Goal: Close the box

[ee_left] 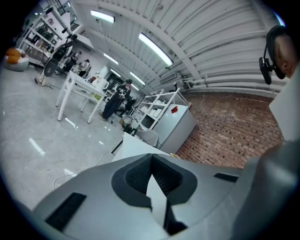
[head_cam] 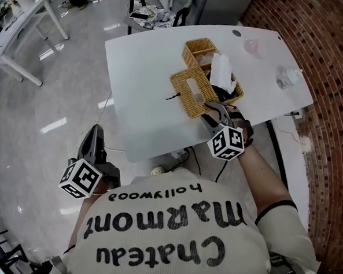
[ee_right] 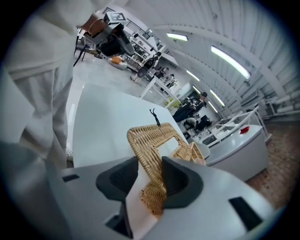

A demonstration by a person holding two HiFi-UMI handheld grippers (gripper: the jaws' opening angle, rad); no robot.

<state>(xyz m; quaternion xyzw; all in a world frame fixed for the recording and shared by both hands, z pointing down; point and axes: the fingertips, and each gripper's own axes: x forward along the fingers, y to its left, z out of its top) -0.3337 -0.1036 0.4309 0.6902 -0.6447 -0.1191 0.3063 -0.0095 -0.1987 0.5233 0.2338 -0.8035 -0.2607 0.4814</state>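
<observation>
A wicker box (head_cam: 235,92) stands on the white table (head_cam: 144,68) with a white tissue (head_cam: 221,70) sticking up from it. Its flat wicker lid (head_cam: 188,94) lies folded out to the left, a rectangular slot in its middle. My right gripper (head_cam: 211,111) is at the lid's near corner. In the right gripper view the gripper (ee_right: 150,176) is shut on the rim of the lid (ee_right: 145,140), a pad against each side. My left gripper (head_cam: 95,133) hangs low beside the table's near-left corner, over the floor. Its pads meet at the tips with nothing between them (ee_left: 151,165).
A second small wicker basket (head_cam: 199,48) stands just behind the box. A pink object (head_cam: 253,47) and a clear plastic item (head_cam: 287,77) lie at the table's far right. A brick wall (head_cam: 329,114) runs along the right. A chair (head_cam: 150,16) is behind the table.
</observation>
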